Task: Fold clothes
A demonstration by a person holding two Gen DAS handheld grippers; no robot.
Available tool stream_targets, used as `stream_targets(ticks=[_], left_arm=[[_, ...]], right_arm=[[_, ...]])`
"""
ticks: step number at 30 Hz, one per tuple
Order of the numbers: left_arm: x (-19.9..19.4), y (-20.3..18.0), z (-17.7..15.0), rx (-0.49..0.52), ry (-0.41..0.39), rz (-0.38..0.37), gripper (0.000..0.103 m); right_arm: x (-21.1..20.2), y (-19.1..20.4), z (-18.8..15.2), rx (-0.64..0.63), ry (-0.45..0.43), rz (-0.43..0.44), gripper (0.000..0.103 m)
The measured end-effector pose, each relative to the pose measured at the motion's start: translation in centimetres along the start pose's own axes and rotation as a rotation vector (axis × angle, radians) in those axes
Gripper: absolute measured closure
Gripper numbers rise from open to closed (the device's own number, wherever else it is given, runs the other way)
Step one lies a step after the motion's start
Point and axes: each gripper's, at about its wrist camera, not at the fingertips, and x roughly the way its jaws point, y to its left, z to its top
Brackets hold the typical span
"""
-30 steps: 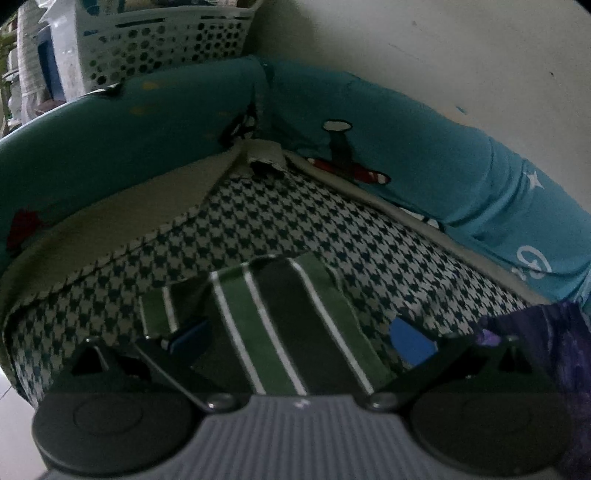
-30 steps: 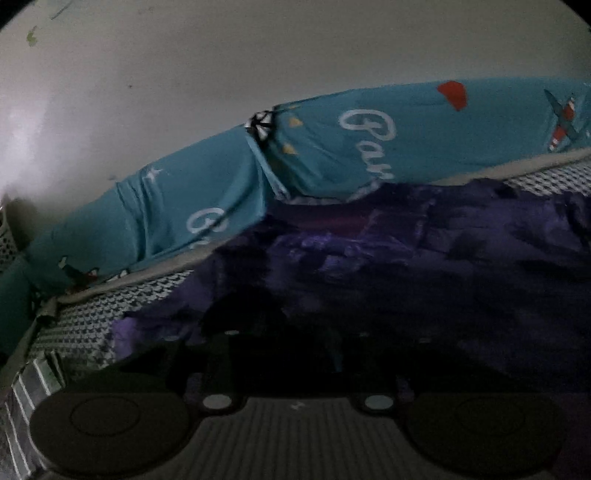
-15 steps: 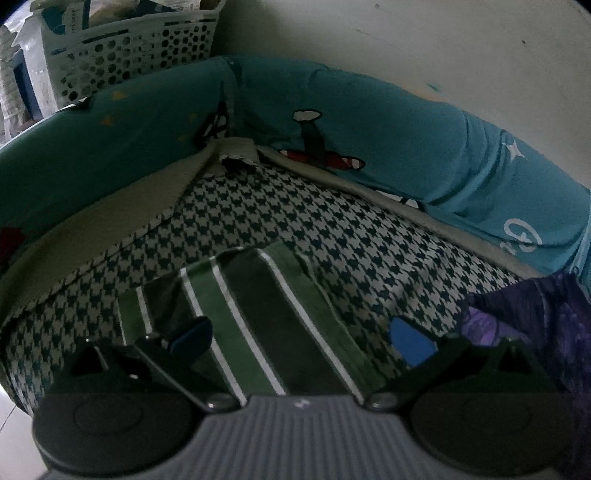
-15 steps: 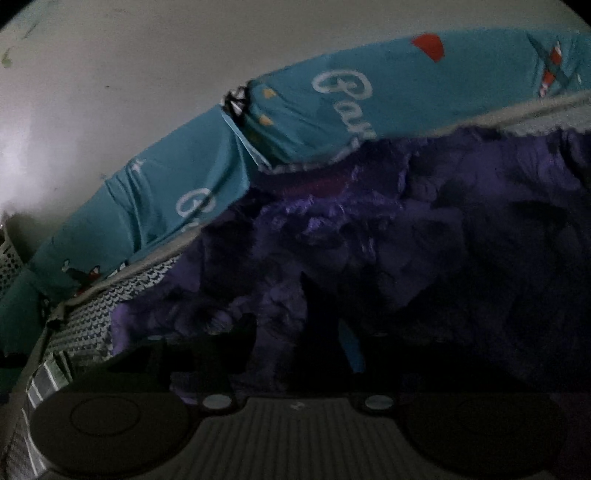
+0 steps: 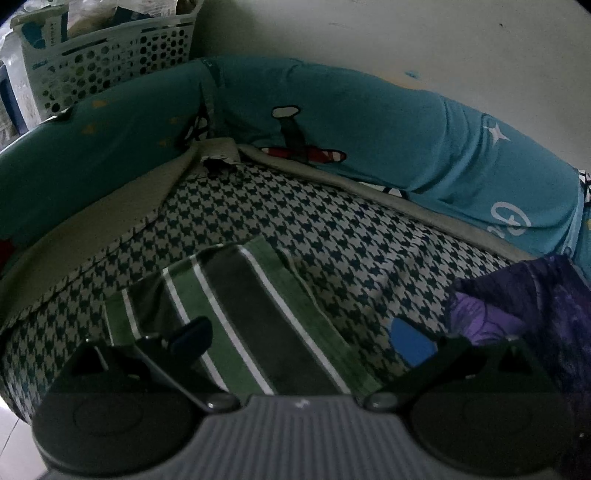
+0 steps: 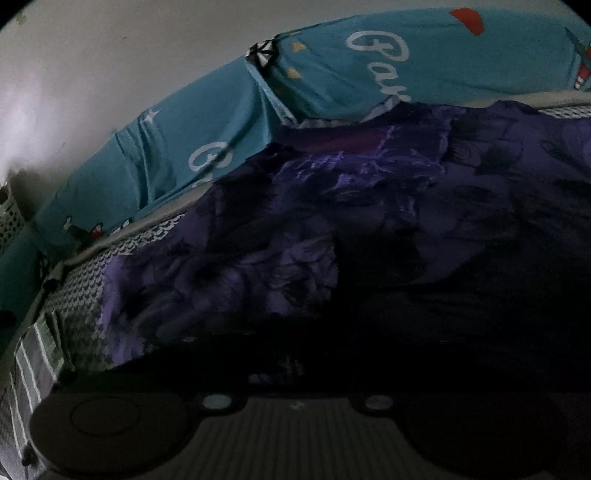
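A folded green cloth with white stripes [image 5: 258, 314] lies on the houndstooth sheet [image 5: 332, 229]. My left gripper [image 5: 301, 338] hovers over it, open, with its blue pads [image 5: 410, 341] apart and nothing held. A dark purple patterned garment [image 6: 369, 192] fills the right wrist view, and its edge shows at the right of the left wrist view [image 5: 535, 295]. My right gripper [image 6: 295, 358] is buried in the dark folds of this garment. Its jaws are closing with the cloth around them, and its fingers are hidden. The striped cloth [image 6: 33, 354] also shows at the far left there.
A padded teal bumper [image 5: 369, 122] with plane prints and white lettering [image 6: 380, 55] rings the bed on the far sides. A white perforated basket [image 5: 110, 62] stands behind it at the upper left. A pale wall [image 5: 406, 33] rises beyond.
The right gripper has sunk into the purple garment, which bunched up half a second ago and lies lower now. The blue pad seen then is hidden. The left gripper has shifted slightly and stays open.
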Motion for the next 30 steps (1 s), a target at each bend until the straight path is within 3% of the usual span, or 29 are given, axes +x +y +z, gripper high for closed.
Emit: stream_targets(ticks=[4,8,18,30], left_arm=[[-0.1,0.4,0.1,-0.018,-0.004,-0.002,0.000],[-0.4,1.2,0.4,-0.052,-0.009,-0.007,0.000],[-1.2,4.8,1.2,-0.145,-0.035,0.011,0.000],[-3.6,11.4,1.7,-0.311,-0.117,0.101,0.000]], right_arm=[[-0.8,1.4,0.9,0.007,-0.020,0.058,0.093],[-1.8,4.4,2.5,0.005,-0.039,0.177,0.093],[-3.8,15.3,6.9,-0.081,-0.087,0.447,0.093],[-4.6,28.7,6.6,-0.218,-0.072,0.666,0.093]])
